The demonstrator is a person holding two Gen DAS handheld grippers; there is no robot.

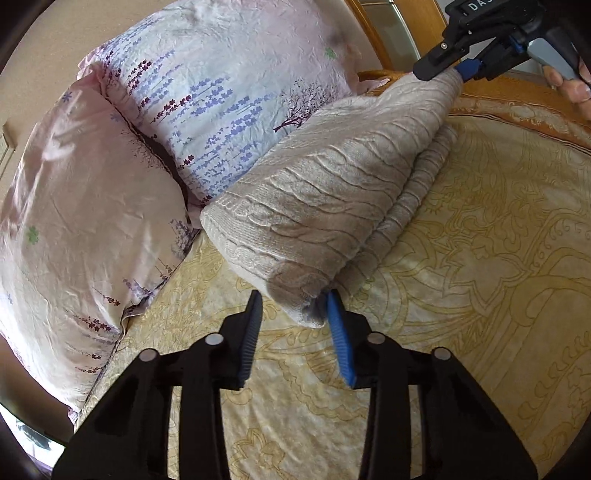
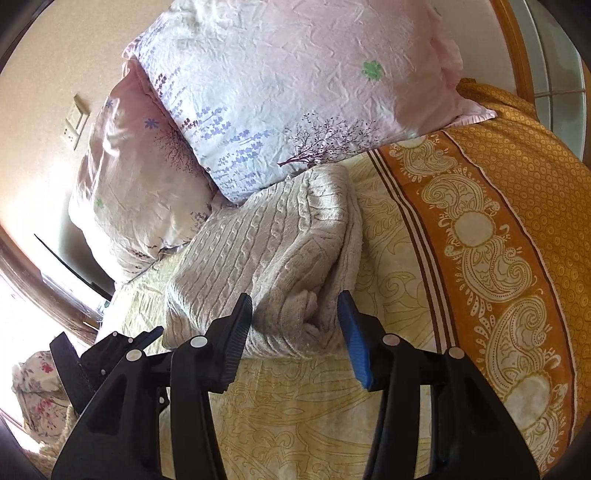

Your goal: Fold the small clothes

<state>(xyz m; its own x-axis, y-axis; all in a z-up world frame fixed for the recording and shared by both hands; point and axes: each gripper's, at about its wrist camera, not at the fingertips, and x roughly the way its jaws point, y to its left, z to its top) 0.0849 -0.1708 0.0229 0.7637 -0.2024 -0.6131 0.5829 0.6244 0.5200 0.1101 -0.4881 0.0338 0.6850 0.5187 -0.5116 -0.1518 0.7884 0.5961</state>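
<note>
A beige cable-knit sweater [image 1: 332,192] lies partly folded on the yellow patterned bedspread [image 1: 480,295]. Its near corner sits between the fingers of my left gripper [image 1: 293,310]. The corner touches the blue pad [image 1: 338,325], but the black finger stands apart from it, so the jaws are open. The far corner rises in a peak to my right gripper [image 1: 452,68] at the top right. In the right wrist view, the right gripper [image 2: 293,310] is spread wide around a bunched fold of the sweater [image 2: 266,251], with a gap at its blue pad [image 2: 351,332].
Two pink floral pillows [image 1: 221,85] [image 1: 74,206] lean behind and left of the sweater. An orange paisley blanket [image 2: 535,184] covers the bed's right side. A wooden headboard [image 1: 369,29] stands behind. A person's fingers [image 1: 569,85] grip the right gripper's handle.
</note>
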